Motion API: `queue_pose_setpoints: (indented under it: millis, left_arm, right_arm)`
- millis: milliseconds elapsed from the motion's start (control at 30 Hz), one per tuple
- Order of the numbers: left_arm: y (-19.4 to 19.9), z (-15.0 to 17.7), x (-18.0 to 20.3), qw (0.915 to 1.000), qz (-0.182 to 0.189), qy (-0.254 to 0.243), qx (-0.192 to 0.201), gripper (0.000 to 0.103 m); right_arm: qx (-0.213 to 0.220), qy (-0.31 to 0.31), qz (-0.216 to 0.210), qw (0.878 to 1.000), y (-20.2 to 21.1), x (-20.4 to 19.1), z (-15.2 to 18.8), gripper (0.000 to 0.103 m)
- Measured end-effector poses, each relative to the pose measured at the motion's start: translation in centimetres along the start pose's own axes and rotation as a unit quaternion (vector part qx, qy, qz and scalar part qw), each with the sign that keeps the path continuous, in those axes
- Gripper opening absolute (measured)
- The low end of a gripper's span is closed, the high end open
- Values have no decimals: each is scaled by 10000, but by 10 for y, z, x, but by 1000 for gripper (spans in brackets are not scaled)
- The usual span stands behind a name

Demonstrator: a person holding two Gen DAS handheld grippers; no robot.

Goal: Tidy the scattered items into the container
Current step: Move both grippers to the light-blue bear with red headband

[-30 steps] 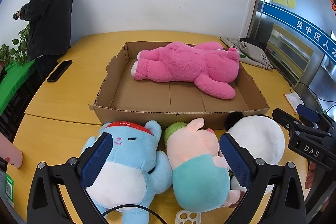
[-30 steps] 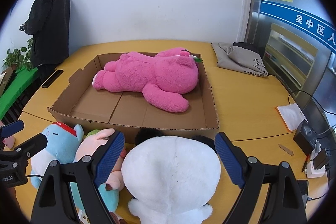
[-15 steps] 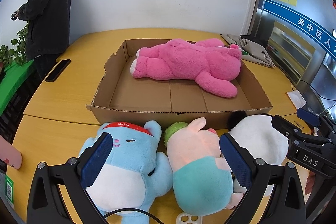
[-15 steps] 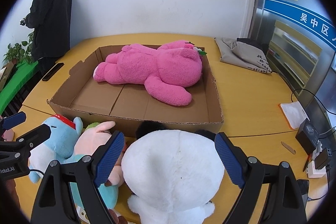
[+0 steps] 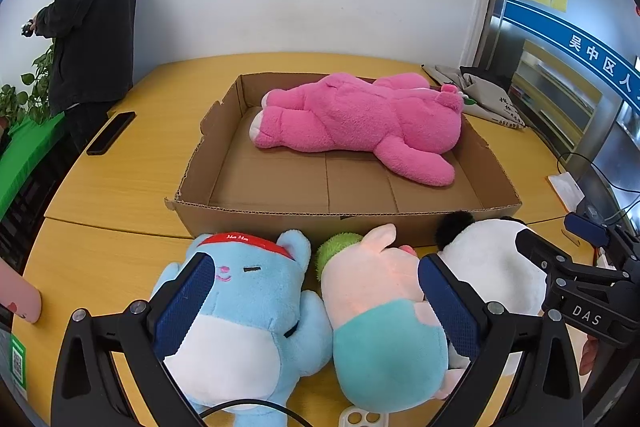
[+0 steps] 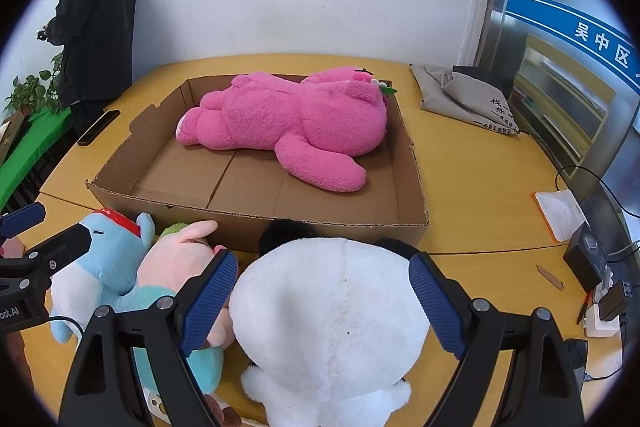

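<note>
Right gripper (image 6: 320, 291) wide open, empty — white panda plush (image 6: 332, 311) lies directly between its fingers, just near of the cardboard box (image 6: 328, 225). Left gripper (image 5: 316, 303) also wide open, empty, straddling blue and pink plushes.

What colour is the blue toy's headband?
Red, on the blue toy; the headband shows best in the left wrist view.

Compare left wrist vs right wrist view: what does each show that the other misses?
Left wrist only: the blue plush's face, and the left tool open over the blue plush and the pink-and-teal plush.

Right wrist only: the black box and chargers at the table's right edge, and the right tool open around the white plush.

Both: the cardboard box holding the pink bear, three plushes outside it, the black phone, the grey bag.
</note>
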State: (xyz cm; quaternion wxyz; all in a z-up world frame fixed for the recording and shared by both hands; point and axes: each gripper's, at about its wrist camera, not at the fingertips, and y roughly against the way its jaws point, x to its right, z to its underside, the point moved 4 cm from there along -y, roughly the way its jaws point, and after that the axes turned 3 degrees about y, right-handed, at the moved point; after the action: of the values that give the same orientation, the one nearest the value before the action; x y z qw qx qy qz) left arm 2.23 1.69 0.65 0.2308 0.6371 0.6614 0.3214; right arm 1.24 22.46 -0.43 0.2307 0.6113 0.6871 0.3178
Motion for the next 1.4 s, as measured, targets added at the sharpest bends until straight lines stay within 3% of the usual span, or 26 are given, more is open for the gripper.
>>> queue_pose_setpoints:
  millis: [500,767,867,967,1133,1267,1400]
  left_arm:
    - [-7,7,-14,9997,144,66,-162,103]
    - [-10,16,-42,9992,124,265,-288,103]
    - [-13,22,-58,9985,128,324,-422,103]
    - [-19,29,-74,9976,128,375,-572,103]
    - [-37,37,-100,9951,150,445,-872,103]
    - [-51,44,-120,9932,89,446,-1071,103]
    - [-48,48,-136,9914,461,545,-1094,103]
  right_arm:
    - [-93,13,6,10000,-5,-4,1,89]
    - [-84,174,-208,9996,-1,-17,1,88]
    - [-116,346,-498,9981,4,-33,3,88]
    - [-274,603,-1057,9922,9,-65,11,88]
    - [-741,1055,-2204,9669,10,-132,37,88]
    - [-1129,1207,-2644,9501,3,-169,56,89]
    - [-1280,1144,-2894,9417,0,-189,59,89]
